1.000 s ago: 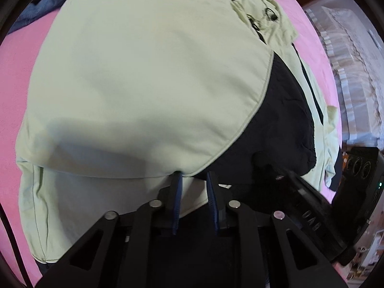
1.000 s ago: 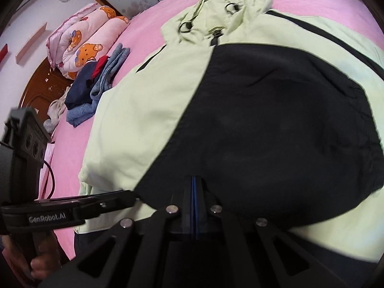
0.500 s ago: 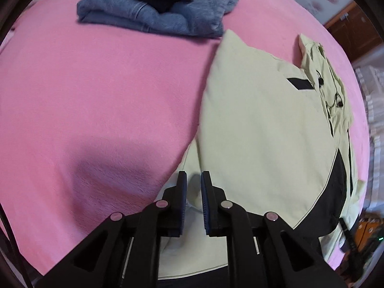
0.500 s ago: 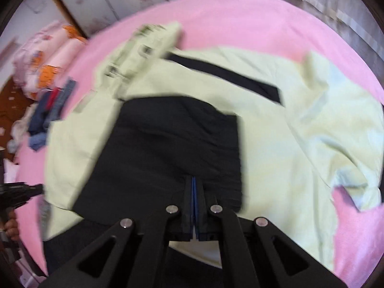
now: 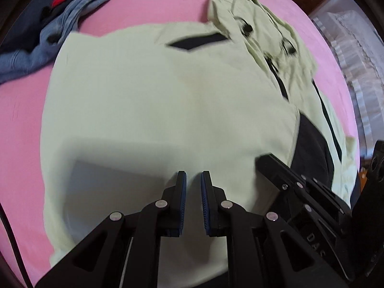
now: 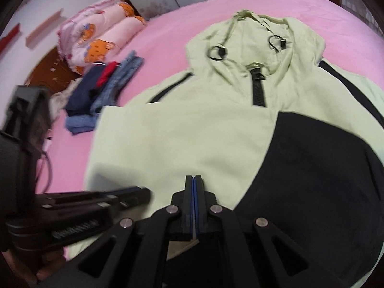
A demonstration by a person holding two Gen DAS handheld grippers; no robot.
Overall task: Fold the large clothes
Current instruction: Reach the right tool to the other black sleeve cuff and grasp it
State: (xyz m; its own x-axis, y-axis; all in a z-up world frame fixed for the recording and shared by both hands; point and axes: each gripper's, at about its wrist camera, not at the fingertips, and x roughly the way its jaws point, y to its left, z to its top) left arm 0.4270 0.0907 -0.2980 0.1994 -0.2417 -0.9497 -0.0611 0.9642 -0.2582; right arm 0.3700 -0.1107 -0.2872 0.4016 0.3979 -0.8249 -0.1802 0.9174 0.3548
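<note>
A pale green hooded jacket (image 5: 168,100) with black panels lies on the pink bed, hood at the far end, one side folded over its front. It also shows in the right wrist view (image 6: 192,129), with a black panel (image 6: 312,172) at the right. My left gripper (image 5: 193,180) hovers over the near green part, its jaws a little apart with nothing between them. My right gripper (image 6: 194,180) is shut at the jacket's near edge; a scrap of pale fabric shows under the pads, so a grip cannot be confirmed. Each gripper shows in the other's view, the right (image 5: 300,192) and the left (image 6: 72,206).
A stack of folded jeans and dark clothes (image 6: 105,88) lies on the pink bedspread (image 5: 148,2) left of the jacket, also in the left wrist view (image 5: 48,24). A rolled pink quilt (image 6: 100,33) sits at the bed's far left. Curtains (image 5: 355,55) hang right.
Both grippers swung back over the jacket's near part. The left, beside the jacket's left edge half a second ago, now hovers over the folded green panel. The right stayed shut.
</note>
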